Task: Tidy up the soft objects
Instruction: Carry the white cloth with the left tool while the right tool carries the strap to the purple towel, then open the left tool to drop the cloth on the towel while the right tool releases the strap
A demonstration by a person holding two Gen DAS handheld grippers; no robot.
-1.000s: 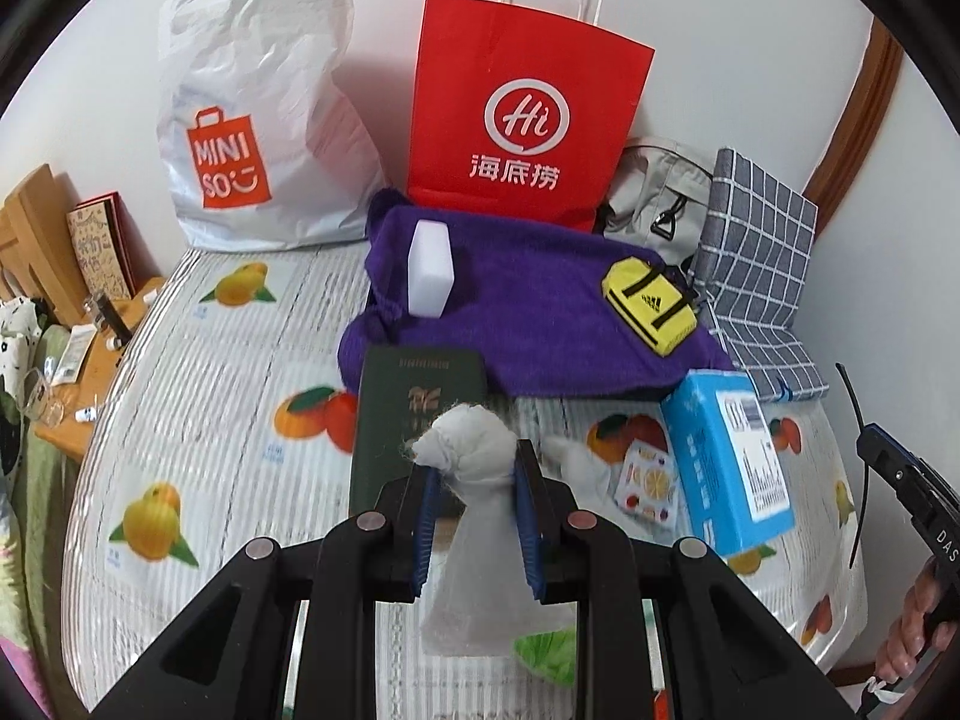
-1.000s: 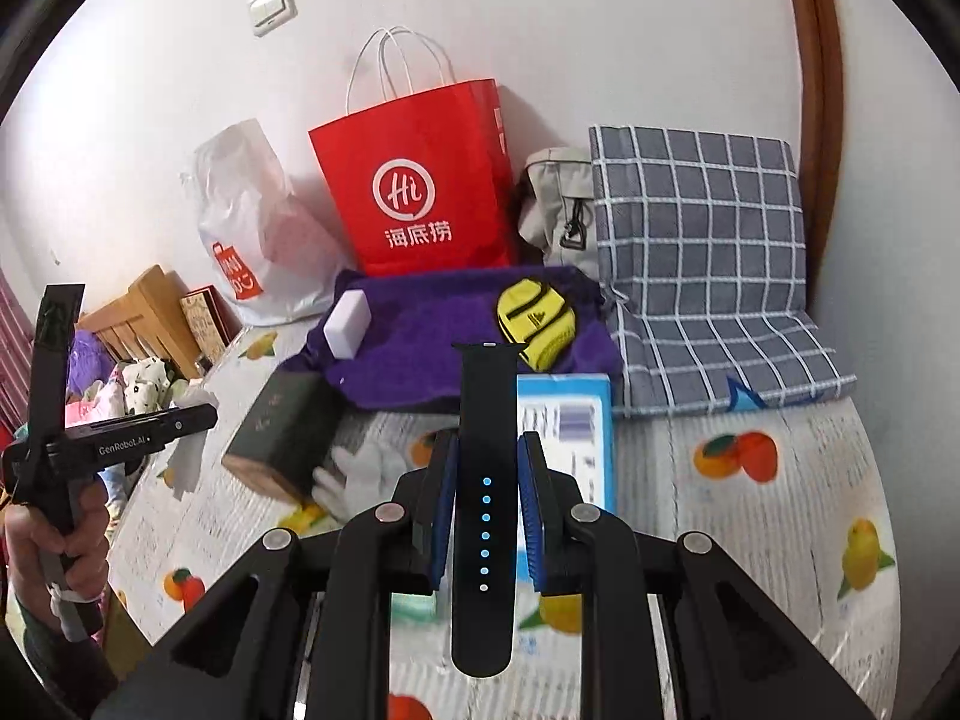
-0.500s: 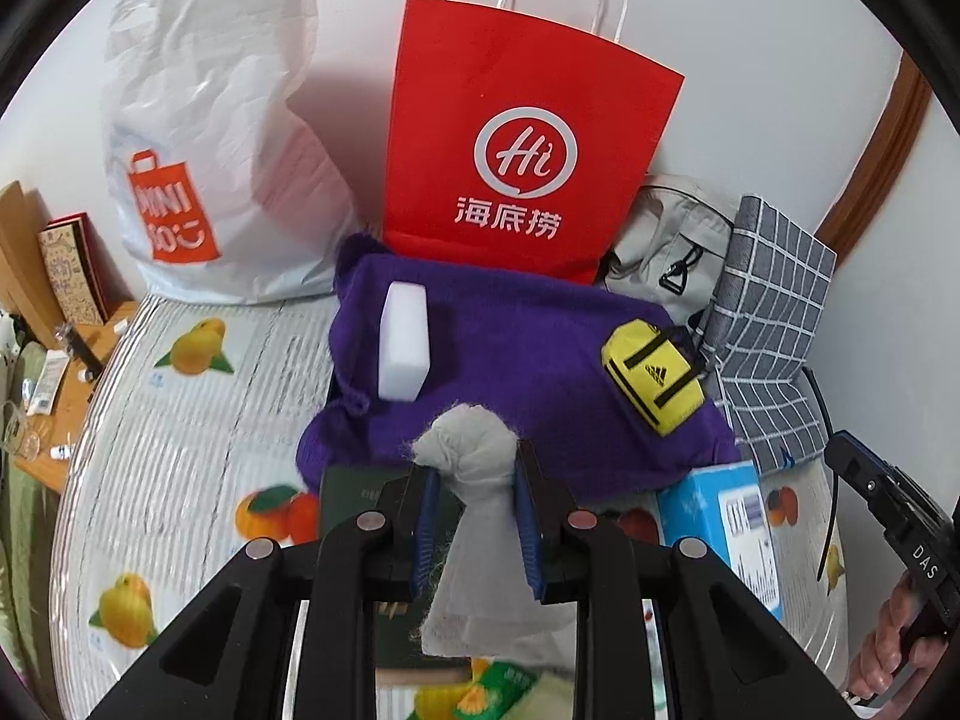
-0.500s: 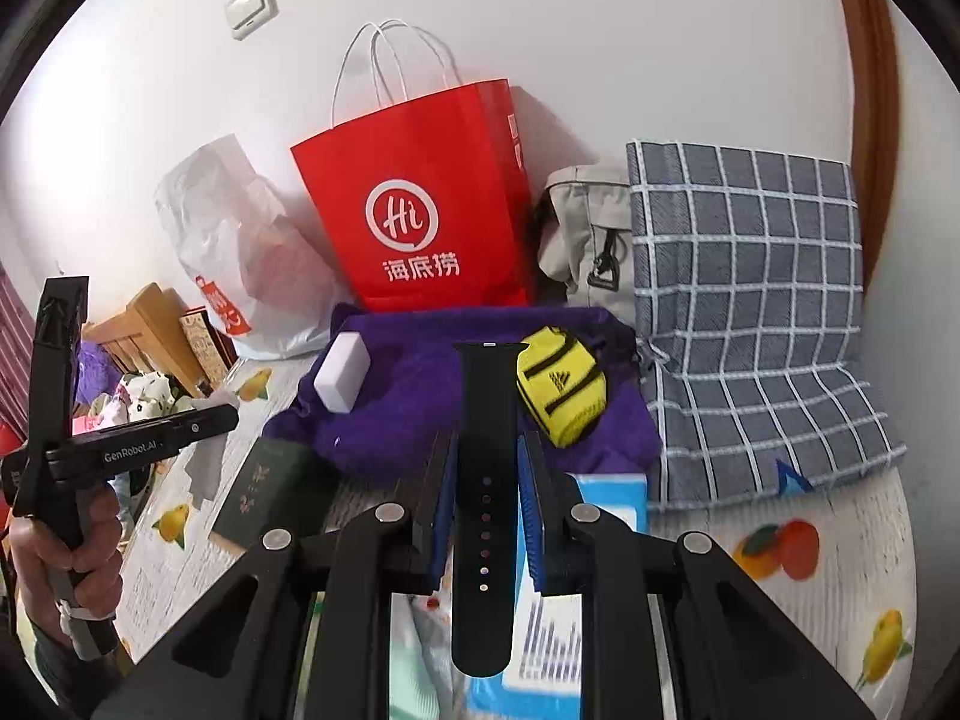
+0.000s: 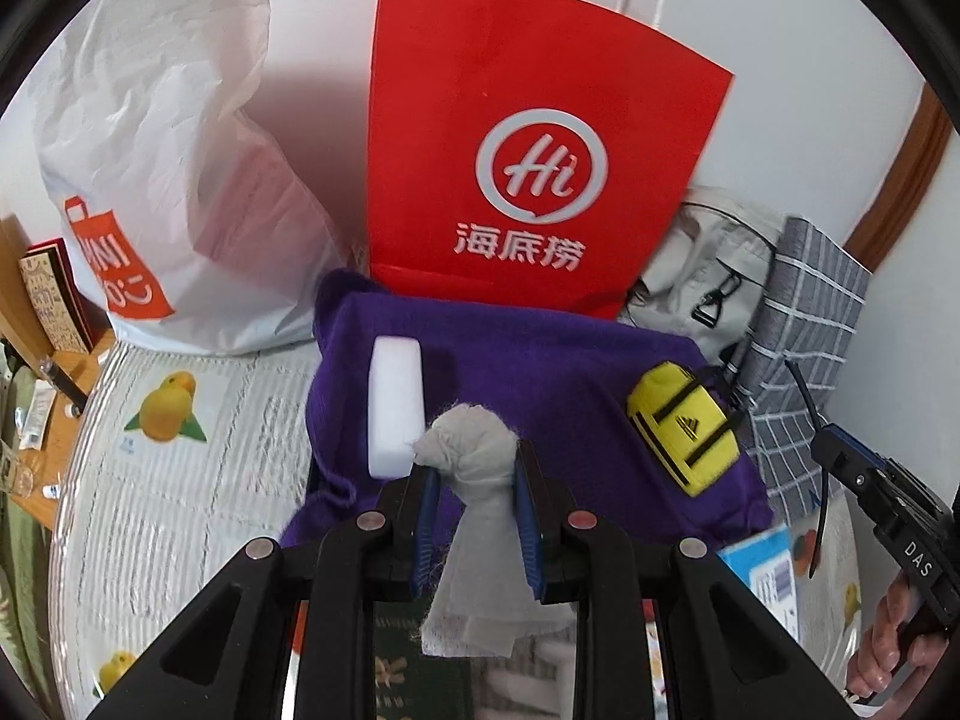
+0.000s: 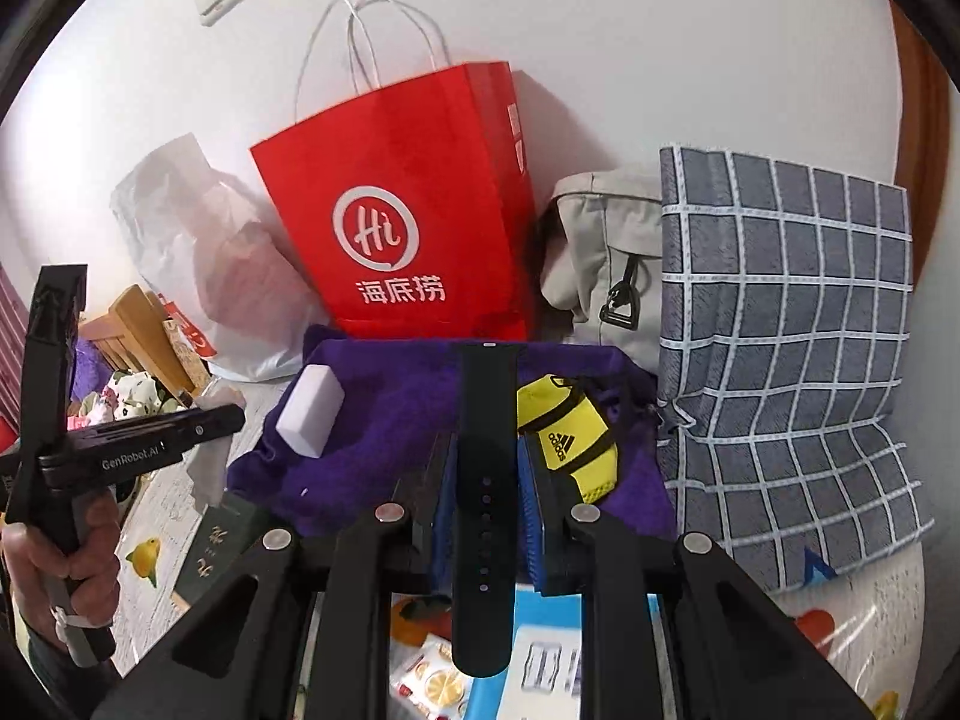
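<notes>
Counting what lies before you: two grippers, one purple towel (image 5: 540, 384), one white sponge block (image 5: 393, 405) and one yellow pouch (image 5: 684, 429) on that towel, two bags against the wall, a red paper bag (image 5: 528, 138) and a white plastic bag (image 5: 162, 180), plus one checked cushion (image 6: 786, 324) and one grey backpack (image 6: 600, 252). Your left gripper (image 5: 477, 480) is clamped on a grey cloth (image 5: 474, 510); its knotted top pokes out above the blue pads and the loose tail hangs below them, in front of the towel's near edge beside the sponge. Your right gripper (image 6: 485, 480) pinches a black watch strap (image 6: 485, 480) upright between its pads, the strap's upper end reaching over the towel, just left of the pouch. You cannot see most of a dark green booklet (image 6: 219, 546) or a blue box (image 5: 762, 570), both cut off by the gripper frames. Small items under the right gripper are blurred and cannot be identified.
</notes>
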